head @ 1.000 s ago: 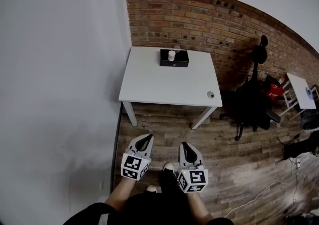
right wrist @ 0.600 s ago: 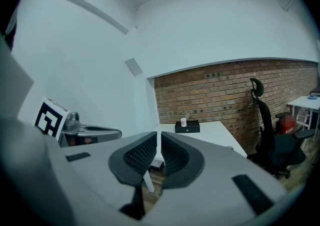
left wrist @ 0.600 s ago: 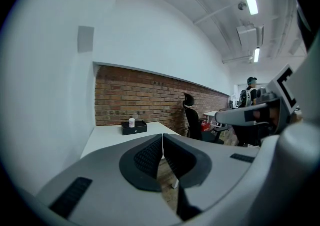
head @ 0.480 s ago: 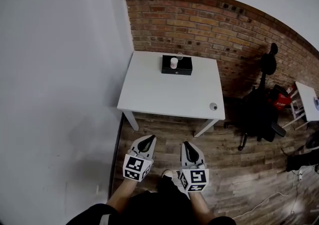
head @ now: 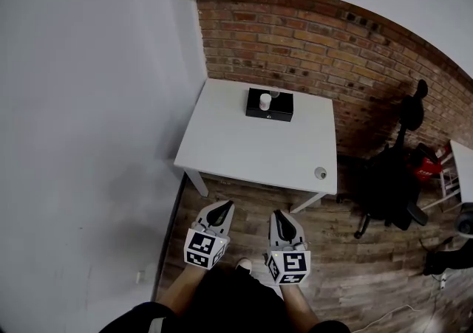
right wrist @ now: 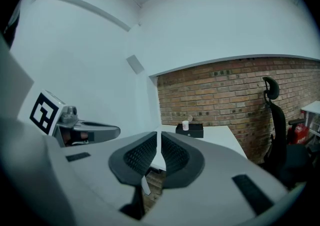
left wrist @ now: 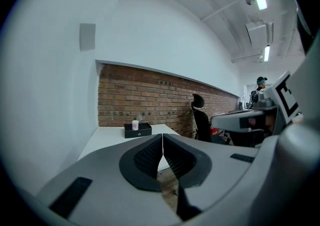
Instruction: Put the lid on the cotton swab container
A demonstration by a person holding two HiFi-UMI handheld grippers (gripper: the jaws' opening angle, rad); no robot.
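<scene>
On a white table (head: 244,147) stands a black box (head: 270,105) with a small white cotton swab container (head: 264,102) on top, also seen far off in the left gripper view as the container (left wrist: 135,125) and in the right gripper view as the container (right wrist: 185,125). A small round lid (head: 320,173) lies near the table's front right corner. My left gripper (head: 219,207) and right gripper (head: 278,215) hang side by side over the wooden floor, well short of the table. Both are shut and hold nothing: left gripper (left wrist: 162,137), right gripper (right wrist: 160,136).
A brick wall (head: 310,36) runs behind the table and a white wall (head: 89,139) closes the left side. A black office chair (head: 388,191) stands to the right of the table, with a red object (head: 430,164) and another white table (head: 464,169) beyond it.
The table has drawn nearer and lower in the head view as the person walks toward it. Both grippers travel along, still shut and empty.
</scene>
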